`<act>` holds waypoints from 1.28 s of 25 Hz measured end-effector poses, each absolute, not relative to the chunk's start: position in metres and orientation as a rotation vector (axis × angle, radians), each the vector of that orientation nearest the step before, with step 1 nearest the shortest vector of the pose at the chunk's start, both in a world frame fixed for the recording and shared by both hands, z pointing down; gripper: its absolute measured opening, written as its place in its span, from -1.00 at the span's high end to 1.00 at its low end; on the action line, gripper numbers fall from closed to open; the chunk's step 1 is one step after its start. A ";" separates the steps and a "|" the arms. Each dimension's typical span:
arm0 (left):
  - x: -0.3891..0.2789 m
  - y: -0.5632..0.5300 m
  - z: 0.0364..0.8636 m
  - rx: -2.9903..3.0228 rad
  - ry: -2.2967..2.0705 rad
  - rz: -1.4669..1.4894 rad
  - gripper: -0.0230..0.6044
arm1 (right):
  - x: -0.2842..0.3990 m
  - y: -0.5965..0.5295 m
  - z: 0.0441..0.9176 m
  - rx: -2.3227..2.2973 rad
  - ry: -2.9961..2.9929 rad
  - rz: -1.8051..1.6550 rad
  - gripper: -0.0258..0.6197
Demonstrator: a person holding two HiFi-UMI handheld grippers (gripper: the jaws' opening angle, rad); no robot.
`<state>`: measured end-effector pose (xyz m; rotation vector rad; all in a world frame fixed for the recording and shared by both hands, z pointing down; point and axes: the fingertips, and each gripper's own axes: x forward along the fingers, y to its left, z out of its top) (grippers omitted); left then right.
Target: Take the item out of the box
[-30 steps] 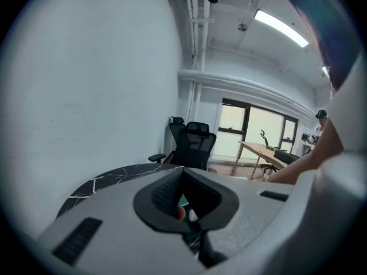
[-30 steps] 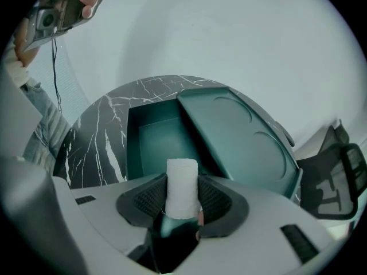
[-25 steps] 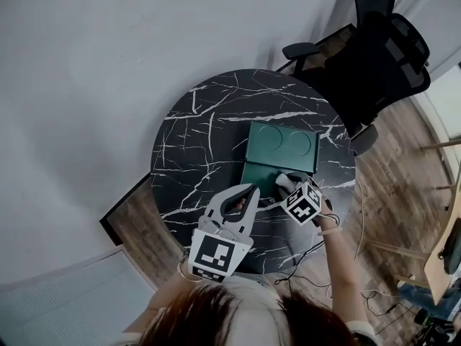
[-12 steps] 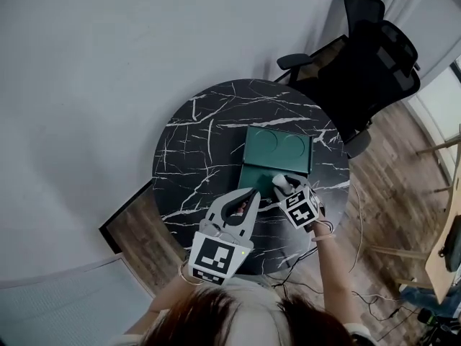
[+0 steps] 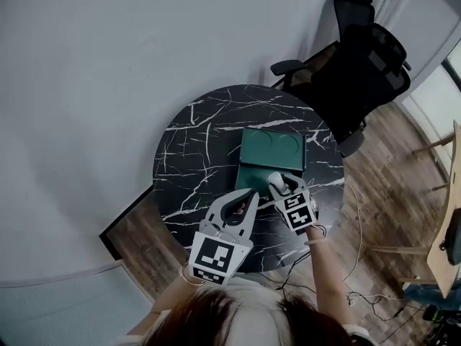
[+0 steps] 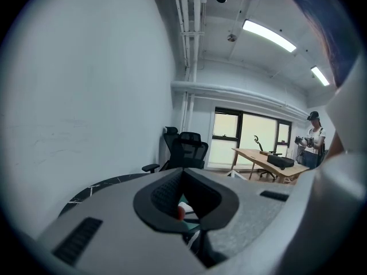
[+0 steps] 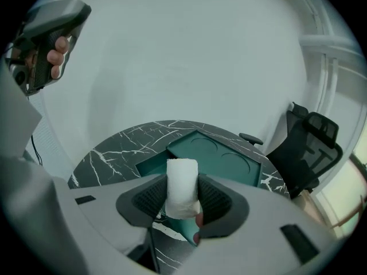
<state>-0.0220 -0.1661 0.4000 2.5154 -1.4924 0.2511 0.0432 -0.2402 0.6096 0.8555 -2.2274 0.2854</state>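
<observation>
A dark green box [image 5: 260, 173] lies open on the round black marble table [image 5: 194, 150], its lid [image 5: 272, 148] folded back on the far side. My right gripper [image 5: 276, 183] hovers over the box's near part, shut on a white roll [image 5: 274, 178]. In the right gripper view the white roll [image 7: 182, 188] stands upright between the pads, above the green box [image 7: 221, 160]. My left gripper [image 5: 247, 194] hangs at the box's near left corner, its jaws closed with nothing in them. The left gripper view shows its pads [image 6: 166, 193] meeting, with only a sliver of the box visible through them.
A black office chair [image 5: 360, 63] stands right behind the table, near the wall. A wooden desk [image 5: 450, 215] edges in at the right, and cables [image 5: 360, 294] trail on the wood floor. Far off in the left gripper view stands a person [image 6: 314, 139] by another desk [image 6: 269, 162].
The head view has drifted, so everything sits slightly further left. The right gripper keeps the white roll over the box; the left gripper stays shut beside it.
</observation>
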 end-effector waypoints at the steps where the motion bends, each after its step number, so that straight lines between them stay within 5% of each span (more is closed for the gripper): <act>1: -0.021 -0.164 0.399 2.518 -1.492 0.248 0.90 | 0.043 -0.239 0.606 0.871 -2.239 0.293 0.35; 32: -0.010 -0.072 0.370 2.564 -1.533 0.191 0.90 | 0.052 -0.155 0.499 1.176 -2.447 0.294 0.35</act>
